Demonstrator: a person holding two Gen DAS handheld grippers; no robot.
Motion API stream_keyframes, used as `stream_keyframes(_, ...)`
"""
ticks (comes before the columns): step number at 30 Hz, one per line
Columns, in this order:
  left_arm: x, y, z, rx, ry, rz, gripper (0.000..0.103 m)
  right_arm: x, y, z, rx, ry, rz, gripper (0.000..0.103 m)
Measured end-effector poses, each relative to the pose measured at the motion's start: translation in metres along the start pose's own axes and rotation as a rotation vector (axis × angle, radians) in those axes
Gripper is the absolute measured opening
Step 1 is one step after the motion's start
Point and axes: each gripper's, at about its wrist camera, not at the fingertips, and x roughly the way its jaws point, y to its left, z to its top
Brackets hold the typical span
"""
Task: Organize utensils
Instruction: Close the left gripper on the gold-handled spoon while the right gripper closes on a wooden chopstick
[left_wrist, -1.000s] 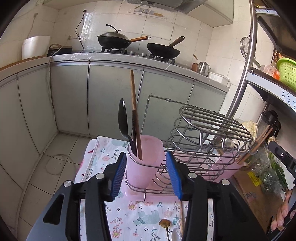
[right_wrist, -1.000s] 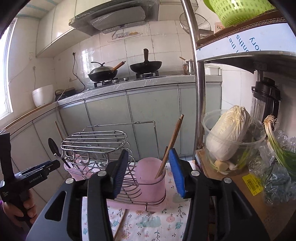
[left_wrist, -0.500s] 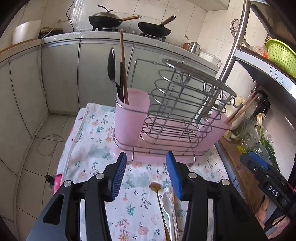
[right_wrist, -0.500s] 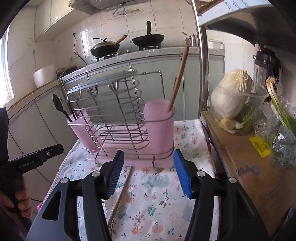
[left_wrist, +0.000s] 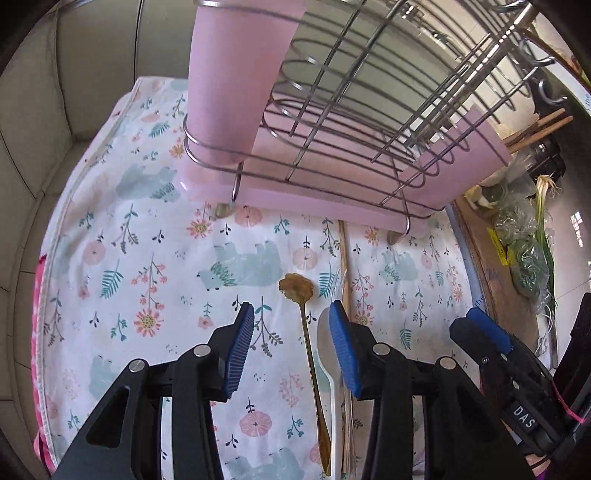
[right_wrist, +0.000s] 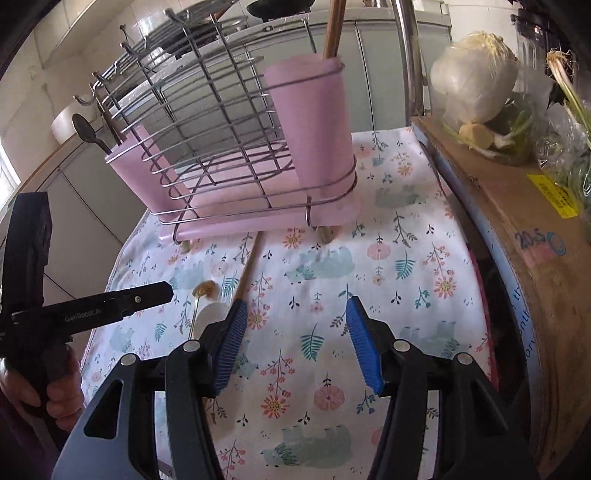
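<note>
A wire rack (left_wrist: 354, 122) with pink cups (left_wrist: 236, 77) stands at the back of a floral cloth (left_wrist: 155, 266). A gold flower-ended spoon (left_wrist: 306, 332), a white spoon (left_wrist: 327, 354) and a wooden chopstick (left_wrist: 345, 266) lie side by side on the cloth in front of it. My left gripper (left_wrist: 291, 350) is open and empty, hovering low over the gold spoon. My right gripper (right_wrist: 295, 347) is open and empty over bare cloth, just right of the chopstick (right_wrist: 249, 266) and white spoon (right_wrist: 210, 314). The right pink cup (right_wrist: 314, 136) holds wooden sticks.
A black spoon (right_wrist: 86, 131) stands in the left cup. A cardboard box (right_wrist: 517, 221) with cabbage (right_wrist: 476, 88) and greens borders the cloth on the right. The cloth's left edge (left_wrist: 48, 258) drops to the floor. The left gripper shows in the right wrist view (right_wrist: 92, 310).
Both grippers have dropped from above the rack down to just over the cloth in front of it. The utensils on the cloth have not moved.
</note>
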Motion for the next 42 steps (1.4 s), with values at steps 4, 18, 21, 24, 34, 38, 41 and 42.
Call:
stream_keyframes(4, 0.019, 0.002, 0.008, -0.029, 0.063, 0.003, 0.033, 0.011, -0.004, -0.003, 0.011, 0.050, 0.018, 0.056)
stream_keyframes(18, 0.054, -0.010, 0.017, -0.043, 0.137, 0.001, 0.014, 0.023, -0.008, -0.001, 0.033, 0.076, 0.048, 0.056)
stream_keyframes(21, 0.053, -0.013, 0.017, -0.034, 0.126, -0.010, 0.001, 0.026, -0.006, -0.001, 0.034, 0.085, 0.060, 0.052)
stream_keyframes(24, 0.040, -0.004, 0.018, -0.028, 0.103, 0.001, 0.001, 0.031, -0.004, 0.000, 0.044, 0.105, 0.085, 0.043)
stream_keyframes(34, 0.002, 0.036, 0.014, -0.006, 0.037, 0.088, 0.001, 0.060, 0.025, 0.016, 0.034, 0.185, 0.143, 0.015)
stream_keyframes(38, -0.004, 0.054, 0.008, -0.019, 0.031, 0.086, 0.001, 0.077, 0.039, 0.013, 0.037, 0.247, 0.156, 0.011)
stream_keyframes(41, -0.005, 0.061, 0.005, -0.018, 0.026, 0.088, 0.001, 0.089, 0.042, 0.012, 0.059, 0.277, 0.156, 0.011)
stream_keyframes(42, -0.005, 0.064, 0.004, -0.018, 0.026, 0.089, 0.001, 0.092, 0.043, 0.012, 0.068, 0.286, 0.154, 0.011)
